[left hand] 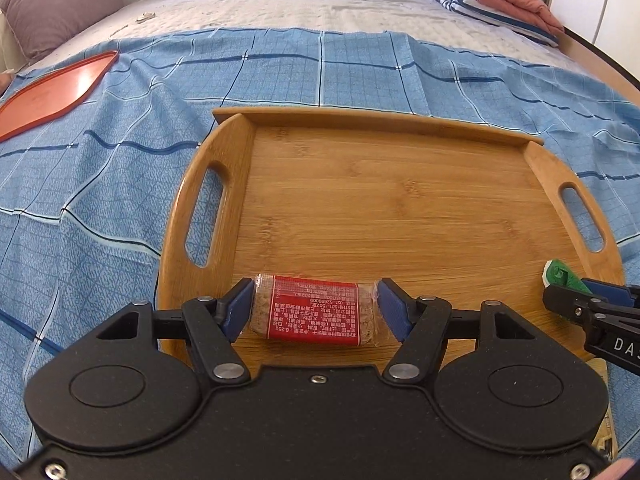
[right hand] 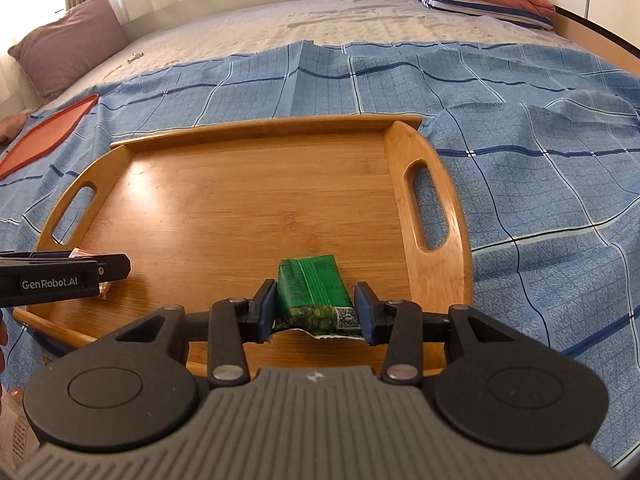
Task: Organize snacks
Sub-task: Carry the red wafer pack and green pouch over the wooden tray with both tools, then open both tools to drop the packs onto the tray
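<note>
My left gripper (left hand: pixel 316 310) clamps the red snack bar (left hand: pixel 314 310), right gripper (right hand: pixel 316 314) pinches the green packet (right hand: pixel 314 294), low over the bamboo tray (right hand: pixel 240 184); letting go carelessly could skid them together.

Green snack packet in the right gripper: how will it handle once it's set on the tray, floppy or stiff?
The green snack packet probably flexes: its torn foil end crumples between the right gripper pads. It looks light for its size, so a push would likely slide it on the smooth wooden tray. Being flat, it is unlikely to roll.
</note>
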{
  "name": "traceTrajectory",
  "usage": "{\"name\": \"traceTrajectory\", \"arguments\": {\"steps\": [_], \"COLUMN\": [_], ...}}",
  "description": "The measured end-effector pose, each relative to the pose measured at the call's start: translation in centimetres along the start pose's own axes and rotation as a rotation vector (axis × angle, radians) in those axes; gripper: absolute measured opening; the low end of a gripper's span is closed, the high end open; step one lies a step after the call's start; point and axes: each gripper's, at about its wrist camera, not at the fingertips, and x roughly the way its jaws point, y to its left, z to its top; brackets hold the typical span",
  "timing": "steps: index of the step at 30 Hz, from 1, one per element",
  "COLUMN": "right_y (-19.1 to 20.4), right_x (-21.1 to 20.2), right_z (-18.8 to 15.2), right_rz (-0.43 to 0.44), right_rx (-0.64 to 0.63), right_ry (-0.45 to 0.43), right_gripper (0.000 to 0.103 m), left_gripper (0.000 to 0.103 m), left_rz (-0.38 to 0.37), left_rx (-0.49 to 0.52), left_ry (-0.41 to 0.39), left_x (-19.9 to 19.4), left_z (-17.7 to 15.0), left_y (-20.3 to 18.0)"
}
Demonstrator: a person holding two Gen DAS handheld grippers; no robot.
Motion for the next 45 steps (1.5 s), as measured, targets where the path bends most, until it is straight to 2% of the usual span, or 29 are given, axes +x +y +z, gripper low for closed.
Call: {"name": "traceTrajectory", "arguments": {"steps": [17, 18, 20, 26, 29, 30, 35, 39, 45], "right_y": [0.3, 0.3, 0.2, 0.0, -0.2, -0.2, -0.4, -0.5, -0.2], "right_x": [0.2, 0.2, 0.1, -0.7, -1.8, -2.2, -4.0, -5.1, -6.8], "right_z": [-0.2, -0.2, -0.2, -0.3, -0.3, -0.4, -0.9, -1.7, -3.0], "right_rz": [-0.007, -0.004, 0.004, 0.012, 0.029, 0.029, 0.020, -0.003, -0.029], "right_rx": [-0.020, -0.018, -0.012, -0.001, 0.011, 0.013, 0.021, 0.019, -0.007], "right_ry": [-0.001, -0.003, -0.007, -0.028, -0.049, -0.057, -0.069, -0.068, -0.093], "right_gripper": [0.050, 0.052, 0.061, 0.072, 0.081, 0.085, 0.091, 0.103, 0.103], "left_gripper": [0.068, 0.070, 0.082, 0.089, 0.094, 0.094, 0.095, 0.096, 0.096], "left_rz": [0.020, 0.020, 0.016, -0.001, -0.008, -0.009, -0.038, -0.069, -0.110], "left_rx": [0.034, 0.033, 0.022, 0.030, 0.056, 0.066, 0.099, 0.099, 0.084], "left_ry": [-0.009, -0.009, -0.005, -0.020, -0.050, -0.062, -0.108, -0.132, -0.156], "left_x": [-0.1, -0.1, -0.1, -1.1, -2.5, -3.0, -5.7, -7.8, -10.6], "left_z": [-0.3, -0.3, -0.4, -0.4, -0.7, -0.8, -2.1, -3.6, -5.9], "left_y": [-0.6, -0.5, -0.4, 0.1, 0.1, 0.0, 0.0, 0.5, 1.3]}}
